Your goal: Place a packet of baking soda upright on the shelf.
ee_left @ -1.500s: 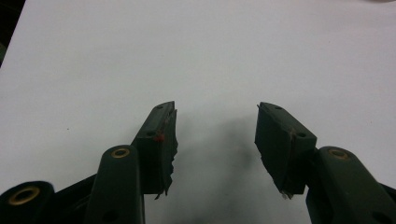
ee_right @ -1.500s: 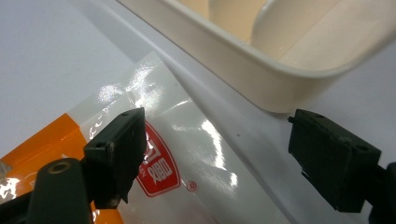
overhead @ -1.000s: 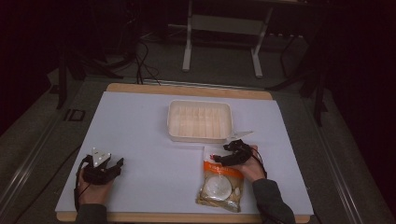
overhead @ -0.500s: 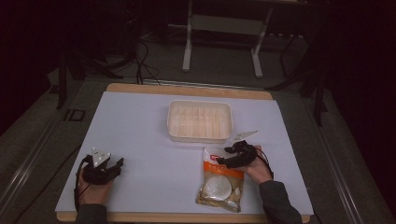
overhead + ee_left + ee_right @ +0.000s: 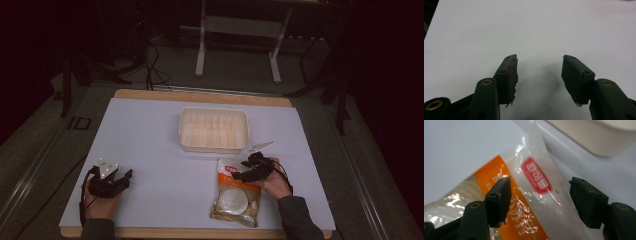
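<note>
**Table stock, near edge to far edge**

Item 1. Left gripper (image 5: pixel 111 181), near left of the white table (image 5: pixel 150 135), held in a hand resting on the surface. In the left gripper view its jaws stand spread over bare white sheet with nothing between them.

Item 2. Snack packet (image 5: pixel 236 197), clear plastic with an orange band and a red label, lying flat near the front edge, right of centre. A round pale item shows through its lower half.

Item 3. Right gripper (image 5: pixel 252 170), held over the packet's top end. In the right gripper view (image 5: pixel 540 202) the jaws straddle the packet's clear sealed top (image 5: pixel 536 182), pads apart from the film on both sides; they have just been closing a little, still wide, not pinching.

Item 4. Cream plastic tub (image 5: pixel 214 129), rectangular, open-topped, at mid-table just beyond the packet.

Item 5. Metal stand legs (image 5: pixel 237 45) on the dark floor behind the table.
</note>
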### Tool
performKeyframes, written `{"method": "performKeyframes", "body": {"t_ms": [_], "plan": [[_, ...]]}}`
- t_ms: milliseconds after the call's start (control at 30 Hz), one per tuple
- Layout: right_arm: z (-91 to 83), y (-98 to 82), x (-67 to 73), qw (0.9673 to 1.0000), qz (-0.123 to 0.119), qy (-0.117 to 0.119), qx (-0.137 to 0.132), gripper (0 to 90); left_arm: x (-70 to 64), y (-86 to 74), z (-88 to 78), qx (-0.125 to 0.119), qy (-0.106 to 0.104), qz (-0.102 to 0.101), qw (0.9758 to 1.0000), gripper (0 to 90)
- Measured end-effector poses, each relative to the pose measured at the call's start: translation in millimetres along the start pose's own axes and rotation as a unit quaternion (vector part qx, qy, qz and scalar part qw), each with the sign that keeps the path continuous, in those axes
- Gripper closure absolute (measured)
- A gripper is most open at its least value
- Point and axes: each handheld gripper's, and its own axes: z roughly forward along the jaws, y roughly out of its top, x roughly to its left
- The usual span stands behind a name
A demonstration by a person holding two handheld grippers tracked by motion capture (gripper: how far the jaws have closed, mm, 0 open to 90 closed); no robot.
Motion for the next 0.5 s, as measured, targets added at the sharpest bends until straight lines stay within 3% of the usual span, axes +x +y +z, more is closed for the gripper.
{"method": "performKeyframes", "body": {"t_ms": [133,333,500], "plan": [[2.4,1.0,2.3,0.9998,-0.010,-0.009,0.013,39.5,0.0,0.0,0.0,0.000,0.000,0.000,1.0000,46.2],[4.2,3.0,-1.7,0.9990,-0.016,-0.028,0.031,57.6,0.1,0.1,-0.1,0.001,0.000,-0.001,1.0000,45.7],[4.8,5.1,-2.5,0.9979,-0.028,-0.044,0.039,65.8,0.0,0.1,0.1,0.002,0.000,-0.001,1.0000,45.6]]}}
